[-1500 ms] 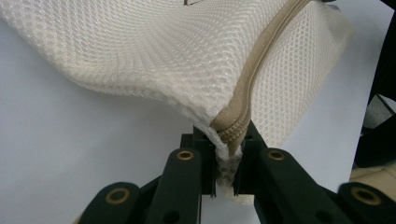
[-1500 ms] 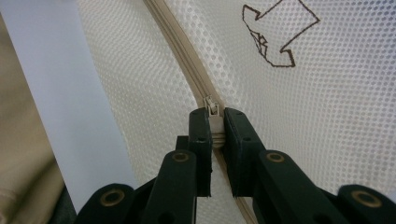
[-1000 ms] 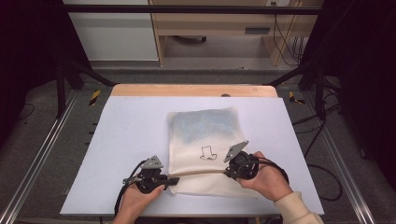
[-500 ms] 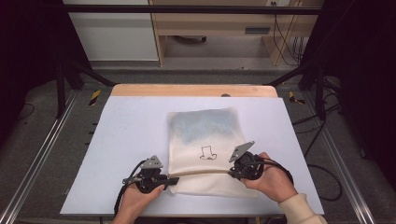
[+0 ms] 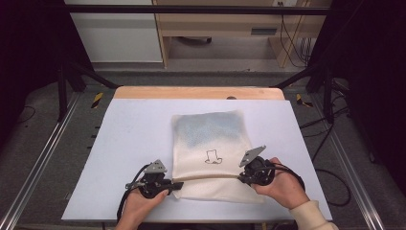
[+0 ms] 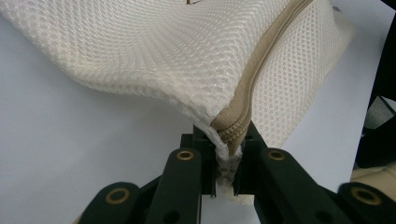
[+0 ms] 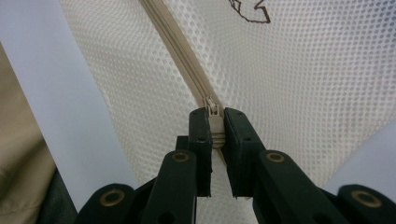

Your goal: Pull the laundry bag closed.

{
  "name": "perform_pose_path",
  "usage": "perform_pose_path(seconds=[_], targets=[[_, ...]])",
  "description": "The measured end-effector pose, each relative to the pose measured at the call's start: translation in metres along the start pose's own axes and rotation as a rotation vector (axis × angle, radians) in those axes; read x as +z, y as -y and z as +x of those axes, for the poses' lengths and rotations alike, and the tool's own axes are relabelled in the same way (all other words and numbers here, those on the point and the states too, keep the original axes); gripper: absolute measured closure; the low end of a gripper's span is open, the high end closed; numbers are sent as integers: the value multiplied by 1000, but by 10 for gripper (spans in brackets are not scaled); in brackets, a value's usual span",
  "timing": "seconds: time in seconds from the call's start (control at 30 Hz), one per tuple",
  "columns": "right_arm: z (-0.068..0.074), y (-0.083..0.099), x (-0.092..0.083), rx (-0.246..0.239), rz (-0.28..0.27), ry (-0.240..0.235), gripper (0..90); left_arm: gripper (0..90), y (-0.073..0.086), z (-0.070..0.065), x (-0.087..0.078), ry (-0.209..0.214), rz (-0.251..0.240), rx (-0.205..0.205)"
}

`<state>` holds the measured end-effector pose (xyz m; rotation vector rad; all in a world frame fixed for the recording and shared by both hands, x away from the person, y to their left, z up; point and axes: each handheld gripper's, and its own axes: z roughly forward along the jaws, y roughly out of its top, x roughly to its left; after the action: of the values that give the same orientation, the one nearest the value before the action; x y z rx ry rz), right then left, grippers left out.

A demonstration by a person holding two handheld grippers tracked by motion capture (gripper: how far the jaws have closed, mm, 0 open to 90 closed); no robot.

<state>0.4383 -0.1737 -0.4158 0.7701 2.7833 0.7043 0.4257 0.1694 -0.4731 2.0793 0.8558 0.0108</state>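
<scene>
A cream mesh bag (image 5: 210,139) with a small drawn figure (image 5: 211,157) lies on the white table, something bluish showing through its far half. A beige zipper (image 5: 206,177) runs across its near end. My left gripper (image 5: 172,184) is shut on the zipper's left end (image 6: 227,140), pinching tape and mesh at the bag's corner. My right gripper (image 5: 241,175) is shut on the zipper pull (image 7: 214,112) at the zipper's right end. In the right gripper view the closed zipper track (image 7: 175,44) runs away up and left from the jaws.
The white tabletop (image 5: 129,139) has a wooden strip (image 5: 196,92) along its far edge. Metal rails (image 5: 38,163) flank the table on both sides. Cables (image 5: 330,172) lie on the floor at the right. A cabinet and desk stand beyond the table.
My right gripper has moved a little rightward along the zipper, holding the pull. The left gripper has stayed put on the bag's corner.
</scene>
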Motion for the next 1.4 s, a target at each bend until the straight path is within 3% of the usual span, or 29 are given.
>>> perform_pose_path(seconds=[0.43,1.4], targets=[[-6,14,-4,39,3,8,821,825,0,1,-1,-4,-2,-1],[-14,31,-8,73,12,29,821,825,0,0,0,-3,7,2]])
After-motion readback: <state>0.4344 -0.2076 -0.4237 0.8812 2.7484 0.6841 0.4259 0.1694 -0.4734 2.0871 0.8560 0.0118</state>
